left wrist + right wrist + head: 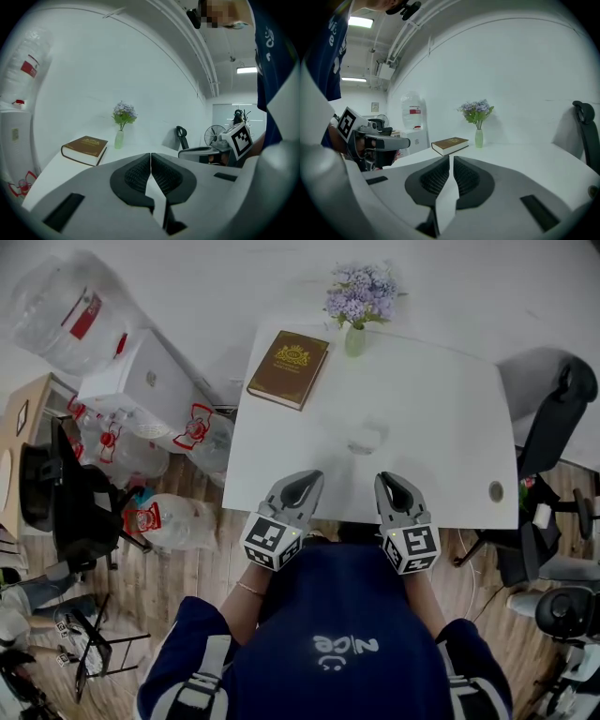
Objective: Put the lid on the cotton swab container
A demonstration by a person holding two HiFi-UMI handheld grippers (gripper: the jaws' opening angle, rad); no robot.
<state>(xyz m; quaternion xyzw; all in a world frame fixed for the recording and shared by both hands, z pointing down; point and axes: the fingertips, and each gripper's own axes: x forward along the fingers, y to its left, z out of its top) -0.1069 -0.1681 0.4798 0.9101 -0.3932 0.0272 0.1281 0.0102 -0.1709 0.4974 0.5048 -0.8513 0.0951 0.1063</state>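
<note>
A small clear round cotton swab container (pixel 366 439) stands on the white table (pixel 441 399), a little past the middle toward the near side. It is faint, and I cannot make out a separate lid. My left gripper (pixel 313 475) is at the table's near edge, below and left of the container, with its jaws shut and nothing between them (pixel 150 154). To its right, my right gripper (pixel 386 477) is also at the near edge, jaws together and empty (pixel 451 158). Neither gripper view shows the container.
A brown book (pixel 289 368) lies at the far left corner of the table. A green vase of purple flowers (pixel 355 338) stands beside it. A cable hole (pixel 496 490) is near the right front corner. An office chair (pixel 553 418) stands right; water bottles (pixel 56 310) are left.
</note>
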